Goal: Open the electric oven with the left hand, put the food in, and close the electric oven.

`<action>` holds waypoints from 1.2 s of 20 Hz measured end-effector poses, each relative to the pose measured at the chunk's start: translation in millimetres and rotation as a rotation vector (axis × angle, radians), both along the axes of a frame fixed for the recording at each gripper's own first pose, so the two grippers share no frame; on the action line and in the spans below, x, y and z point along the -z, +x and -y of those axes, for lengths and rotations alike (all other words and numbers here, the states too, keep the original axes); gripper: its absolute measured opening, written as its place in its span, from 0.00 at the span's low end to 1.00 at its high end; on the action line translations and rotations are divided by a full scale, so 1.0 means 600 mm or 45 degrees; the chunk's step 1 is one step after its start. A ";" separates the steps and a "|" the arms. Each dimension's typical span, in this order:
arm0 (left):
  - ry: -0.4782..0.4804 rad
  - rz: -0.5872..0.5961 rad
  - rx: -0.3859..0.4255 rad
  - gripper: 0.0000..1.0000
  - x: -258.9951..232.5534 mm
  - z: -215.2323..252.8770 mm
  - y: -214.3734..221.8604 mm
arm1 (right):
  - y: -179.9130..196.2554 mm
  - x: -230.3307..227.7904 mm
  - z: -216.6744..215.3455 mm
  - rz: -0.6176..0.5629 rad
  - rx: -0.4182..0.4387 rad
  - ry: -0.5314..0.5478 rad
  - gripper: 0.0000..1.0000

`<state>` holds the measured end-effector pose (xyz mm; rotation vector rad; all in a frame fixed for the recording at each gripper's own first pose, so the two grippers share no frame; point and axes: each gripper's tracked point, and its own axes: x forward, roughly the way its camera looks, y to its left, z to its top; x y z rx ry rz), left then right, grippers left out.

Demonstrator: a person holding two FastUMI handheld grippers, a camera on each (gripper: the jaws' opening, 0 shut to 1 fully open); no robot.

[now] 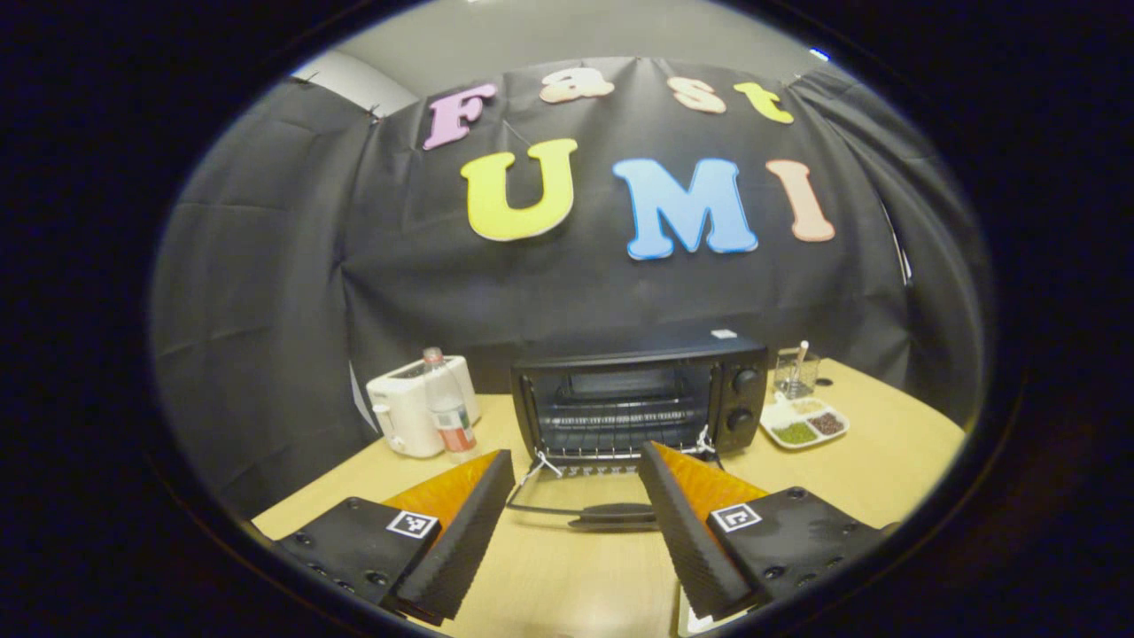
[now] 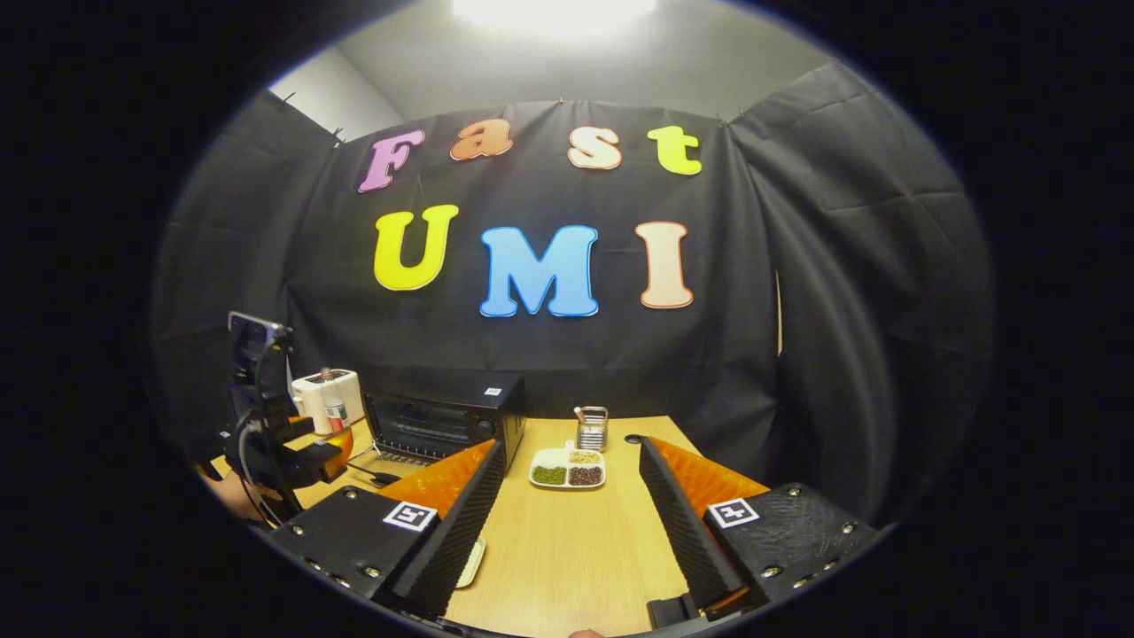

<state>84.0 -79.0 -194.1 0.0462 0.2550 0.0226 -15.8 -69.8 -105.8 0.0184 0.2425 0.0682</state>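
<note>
The black electric oven [image 1: 638, 399] stands with its glass door [image 1: 580, 496] dropped flat, handle crosswise dead ahead between the left gripper's [image 1: 576, 523] spread, empty fingers, right gripper [image 2: 571, 518] likewise spread

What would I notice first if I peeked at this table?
Probably the black electric oven in the middle of the wooden table, with its door flopped down open toward the left gripper, whose fingers are spread wide. To the oven's left stand a white toaster and a bottle; to its right sits a white tray of colourful beans.
</note>
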 end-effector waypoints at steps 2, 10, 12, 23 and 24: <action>0.003 0.068 -0.003 0.93 -0.054 -0.017 -0.014 | 0.010 0.015 -0.022 -0.044 -0.038 0.036 0.95; -0.026 0.212 -0.031 1.00 -0.172 -0.073 -0.063 | 0.033 0.120 -0.117 -0.342 -0.303 0.201 0.96; -0.027 0.227 -0.045 1.00 -0.186 -0.087 -0.079 | 0.035 0.147 -0.137 -0.460 -0.364 0.288 0.96; 0.015 0.270 -0.102 1.00 -0.241 -0.147 -0.121 | 0.021 0.315 -0.206 -1.208 -0.461 0.686 0.97; 0.019 0.279 -0.105 1.00 -0.247 -0.152 -0.122 | 0.016 0.327 -0.211 -1.266 -0.472 0.703 0.97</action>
